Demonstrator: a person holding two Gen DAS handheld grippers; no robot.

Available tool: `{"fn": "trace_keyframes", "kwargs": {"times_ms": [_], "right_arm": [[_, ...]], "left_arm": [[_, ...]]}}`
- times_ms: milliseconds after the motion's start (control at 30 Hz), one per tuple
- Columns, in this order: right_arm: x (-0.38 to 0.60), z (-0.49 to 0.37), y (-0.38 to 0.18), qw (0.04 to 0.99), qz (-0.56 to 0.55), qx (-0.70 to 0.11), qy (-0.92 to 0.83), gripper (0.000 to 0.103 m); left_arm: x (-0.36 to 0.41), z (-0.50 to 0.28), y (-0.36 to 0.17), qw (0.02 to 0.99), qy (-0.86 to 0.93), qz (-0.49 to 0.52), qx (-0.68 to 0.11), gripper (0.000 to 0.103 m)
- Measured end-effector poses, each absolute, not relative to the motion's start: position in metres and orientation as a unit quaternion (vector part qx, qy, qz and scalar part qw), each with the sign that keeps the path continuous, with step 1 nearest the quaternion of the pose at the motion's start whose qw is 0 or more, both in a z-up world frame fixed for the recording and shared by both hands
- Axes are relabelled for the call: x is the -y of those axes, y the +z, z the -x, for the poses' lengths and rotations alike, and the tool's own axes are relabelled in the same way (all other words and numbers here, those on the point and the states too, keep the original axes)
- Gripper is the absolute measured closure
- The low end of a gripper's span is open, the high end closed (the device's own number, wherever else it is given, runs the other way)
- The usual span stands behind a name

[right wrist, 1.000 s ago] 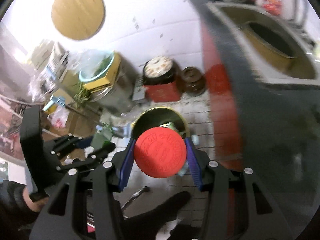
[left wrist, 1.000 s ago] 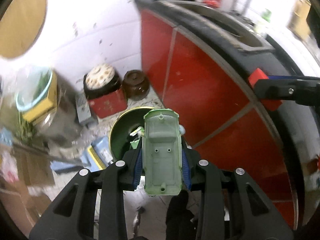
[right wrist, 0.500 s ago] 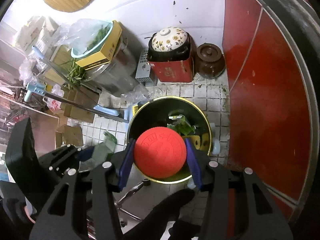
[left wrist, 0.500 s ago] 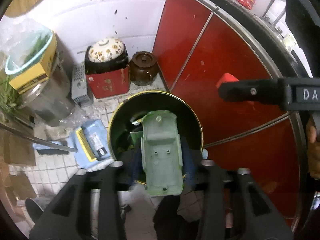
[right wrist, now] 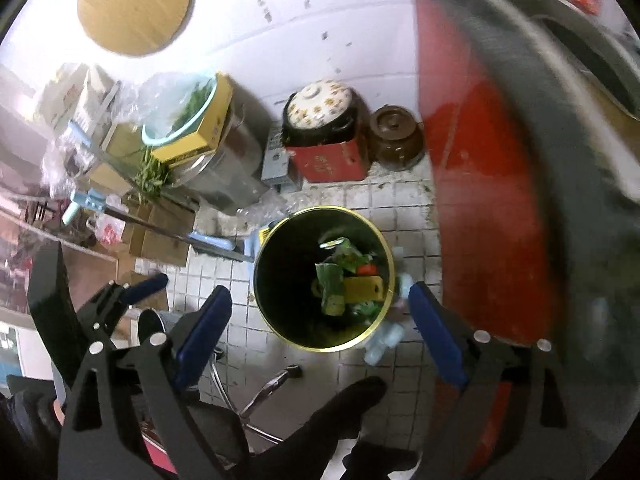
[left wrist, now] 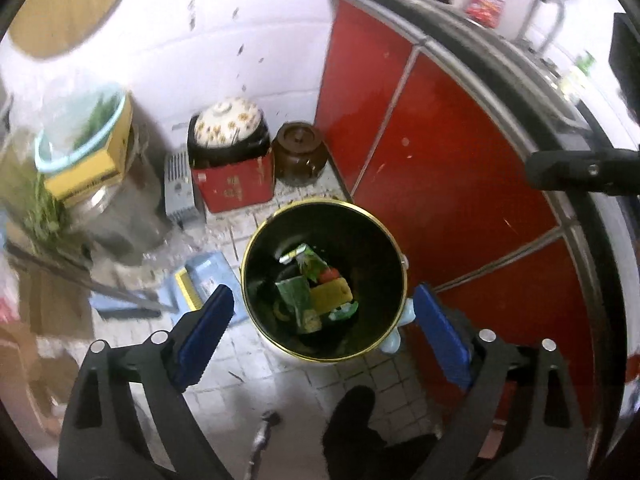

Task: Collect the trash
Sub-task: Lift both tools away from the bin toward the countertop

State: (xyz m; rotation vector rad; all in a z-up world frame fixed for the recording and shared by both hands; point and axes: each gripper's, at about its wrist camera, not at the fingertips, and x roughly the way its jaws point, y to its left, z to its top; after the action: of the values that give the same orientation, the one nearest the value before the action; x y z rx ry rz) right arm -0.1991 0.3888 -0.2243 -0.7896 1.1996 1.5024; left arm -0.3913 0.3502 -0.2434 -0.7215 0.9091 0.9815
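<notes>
Left wrist view looked down into the bin on the tiled floor against the red cabinet. Trash lay at the bin's bottom. The left gripper hung above, jaws opening, nothing between them. The right gripper was likewise opening and empty; a red scrap, blurred, sat among the trash.

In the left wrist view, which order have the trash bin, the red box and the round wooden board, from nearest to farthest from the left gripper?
1. Trash bin, directly below the left gripper.
2. Red box, beyond it at the wall.
3. Round wooden board, top left.
</notes>
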Motion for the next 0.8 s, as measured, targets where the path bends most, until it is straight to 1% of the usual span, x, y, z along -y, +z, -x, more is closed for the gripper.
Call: {"fn": "trace_keyframes", "kwargs": {"times_ms": [100, 133, 267, 400, 567, 667, 800], "right_arm": [[-0.356, 0.170, -0.188, 0.537, 0.310, -0.492, 0.611, 0.015], [-0.340, 0.157, -0.173, 0.555, 0.304, -0.485, 0.604, 0.013], [-0.264, 0.098, -0.114, 0.637, 0.258, -0.466, 0.557, 0.011], [-0.178, 0.043, -0.073, 0.711, 0.215, -0.458, 0.488, 0.011], [-0.045, -0.021, -0.035, 0.805, 0.163, -0.440, 0.363, 0.011], [0.027, -0.044, -0.027, 0.839, 0.125, -0.440, 0.296, 0.011], [0.128, -0.065, -0.023, 0.872, 0.074, -0.440, 0.201, 0.011]], "left_arm": [[-0.336, 0.364, -0.212, 0.747, 0.426, 0.285, -0.423, 0.012], [-0.332, 0.355, -0.203, 0.755, 0.419, 0.273, -0.424, 0.010], [-0.301, 0.286, -0.157, 0.802, 0.367, 0.215, -0.420, 0.007], [-0.262, 0.204, -0.122, 0.853, 0.268, 0.178, -0.411, 0.007], [-0.181, 0.098, -0.088, 0.900, 0.113, 0.098, -0.409, 0.007], [-0.126, 0.049, -0.073, 0.911, 0.032, 0.061, -0.405, 0.007], [-0.059, 0.001, -0.063, 0.907, -0.046, 0.044, -0.416, 0.007]]}}
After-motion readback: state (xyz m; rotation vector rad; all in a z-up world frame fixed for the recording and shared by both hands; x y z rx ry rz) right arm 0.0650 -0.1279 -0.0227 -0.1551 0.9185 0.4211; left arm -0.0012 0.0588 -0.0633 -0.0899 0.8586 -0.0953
